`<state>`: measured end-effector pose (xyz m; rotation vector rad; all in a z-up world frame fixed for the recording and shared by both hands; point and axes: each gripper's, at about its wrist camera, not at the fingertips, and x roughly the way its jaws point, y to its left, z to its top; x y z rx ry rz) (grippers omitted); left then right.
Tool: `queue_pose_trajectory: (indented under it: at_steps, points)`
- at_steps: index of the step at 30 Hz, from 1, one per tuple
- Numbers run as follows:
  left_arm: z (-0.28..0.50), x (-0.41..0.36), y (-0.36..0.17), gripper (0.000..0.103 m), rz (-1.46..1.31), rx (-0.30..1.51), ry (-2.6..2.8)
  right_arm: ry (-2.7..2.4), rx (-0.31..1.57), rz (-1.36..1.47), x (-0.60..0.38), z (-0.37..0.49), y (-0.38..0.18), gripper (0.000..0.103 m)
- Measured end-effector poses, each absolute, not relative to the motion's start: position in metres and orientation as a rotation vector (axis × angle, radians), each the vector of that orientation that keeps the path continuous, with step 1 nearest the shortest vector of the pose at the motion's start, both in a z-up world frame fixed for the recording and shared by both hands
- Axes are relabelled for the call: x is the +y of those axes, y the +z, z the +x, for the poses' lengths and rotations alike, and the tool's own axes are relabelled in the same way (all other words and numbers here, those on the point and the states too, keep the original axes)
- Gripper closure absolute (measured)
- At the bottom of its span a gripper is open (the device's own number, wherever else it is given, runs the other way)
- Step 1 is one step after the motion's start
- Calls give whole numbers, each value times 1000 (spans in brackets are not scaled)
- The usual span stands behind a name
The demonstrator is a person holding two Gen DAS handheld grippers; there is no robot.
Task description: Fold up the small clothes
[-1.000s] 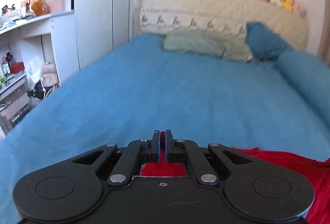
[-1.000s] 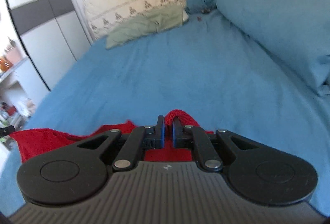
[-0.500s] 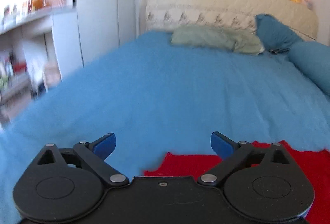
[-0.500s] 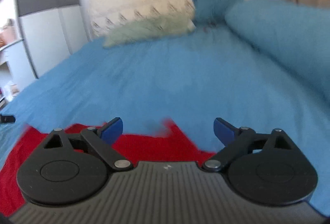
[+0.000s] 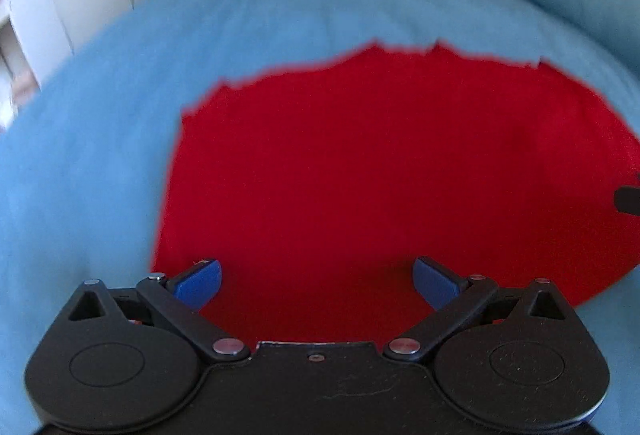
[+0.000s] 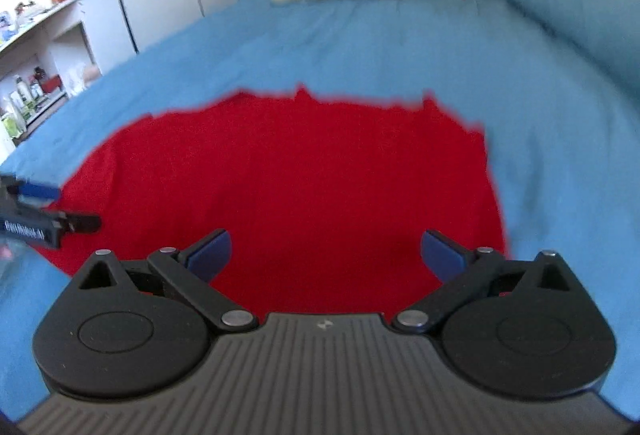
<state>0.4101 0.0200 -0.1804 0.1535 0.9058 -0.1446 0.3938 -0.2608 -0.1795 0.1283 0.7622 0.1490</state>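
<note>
Cloth like that red garment (image 5: 384,175) looks light and limp, the sort of knit that sags from wherever it is pinched and drags a little on the blue bedsheet (image 5: 100,139), so I'd judge an edge or corner the place to take it, not the flat middle. From the left wrist view, the left gripper (image 5: 316,277) hangs over the garment's near left part with its jaws spread as wide as they go, having just opened, and nothing pinched; its blue pads (image 5: 200,281) sit above the cloth, the left one close to the garment's left edge. From the right wrist view, the right gripper (image 6: 326,253) is likewise fully spread, freshly opened and empty, over the near right part of the garment, whose right edge runs just outside the right-hand pad. The left gripper's tip shows at that view's left margin, over the red cloth's far side edge.
</note>
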Motion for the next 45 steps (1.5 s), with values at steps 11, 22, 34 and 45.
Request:
queue_pose_trajectory:
  at_steps: [11,22,34,45]
  points:
    - [432,22,-175,0,109,1077,-171,116,764,69,-260,386,-177,0]
    - [395,-18,-133,0,166,965,-192,-57,842,214,-309,312,-141,0]
    - [385,-90,-139,0,162,926,-276,-103,624,599,-336,312,-191,16]
    - [417,-85,-172,0,222,931,-199,-147,640,562,-346,342,-194,75]
